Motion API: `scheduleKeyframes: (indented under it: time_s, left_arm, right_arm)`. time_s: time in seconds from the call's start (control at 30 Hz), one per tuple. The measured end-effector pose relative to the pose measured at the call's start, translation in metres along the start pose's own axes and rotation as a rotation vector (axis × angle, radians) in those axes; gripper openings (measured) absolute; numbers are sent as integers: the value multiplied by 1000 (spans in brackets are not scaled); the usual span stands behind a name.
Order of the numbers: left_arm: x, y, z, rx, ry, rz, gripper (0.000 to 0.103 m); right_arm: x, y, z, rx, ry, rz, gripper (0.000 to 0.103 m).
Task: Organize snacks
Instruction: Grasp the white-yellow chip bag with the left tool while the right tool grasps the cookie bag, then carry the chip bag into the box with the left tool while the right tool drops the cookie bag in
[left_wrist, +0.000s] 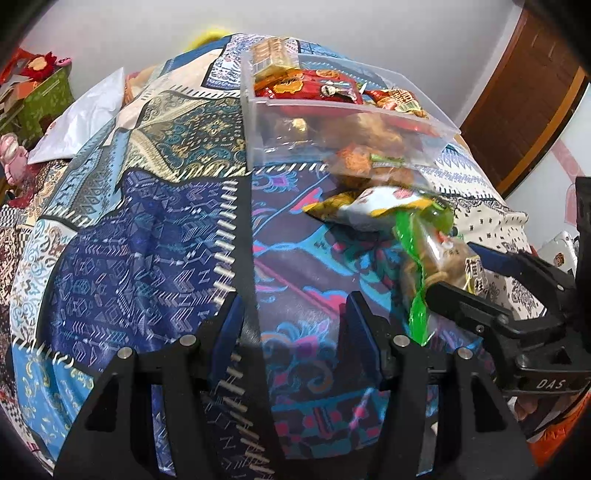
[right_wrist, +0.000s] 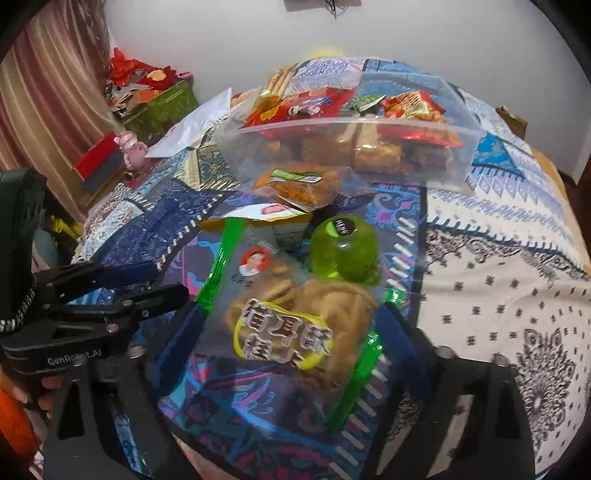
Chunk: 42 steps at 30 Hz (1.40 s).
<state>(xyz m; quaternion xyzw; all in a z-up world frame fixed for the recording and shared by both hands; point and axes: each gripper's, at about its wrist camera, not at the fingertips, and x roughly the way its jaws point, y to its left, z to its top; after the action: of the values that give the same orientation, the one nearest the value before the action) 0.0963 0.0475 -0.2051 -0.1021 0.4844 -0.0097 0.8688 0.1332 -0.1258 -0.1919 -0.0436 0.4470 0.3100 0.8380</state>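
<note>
Across the whole surface a patchwork cloth (left_wrist: 155, 236) in blues and cream, everything else resting on it. At its far side a clear plastic bin (right_wrist: 461, 147), already loaded with red and orange snack packets. Just in front of the bin an orange-filled clear packet (right_wrist: 299, 184), then a white and yellow packet (left_wrist: 373, 210) lying flat. Nearer, the right gripper (right_wrist: 291, 325) has its blue-padded jaws closed against both sides of a green-edged clear biscuit bag (right_wrist: 288, 332), bag held above the cloth. A green jelly cup (right_wrist: 345, 249) sits just beyond the bag. Left gripper (left_wrist: 291, 325) hovers over bare cloth, jaws spread wide, nothing between them, well left of the bag
</note>
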Motion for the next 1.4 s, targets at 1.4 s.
scheduleKeyframes:
  time_s: [1.4]
  left_arm:
    - [27,-44,44,92,-133,2,34]
  right_arm:
    - [-29,-63,-8,28,41,-146,82]
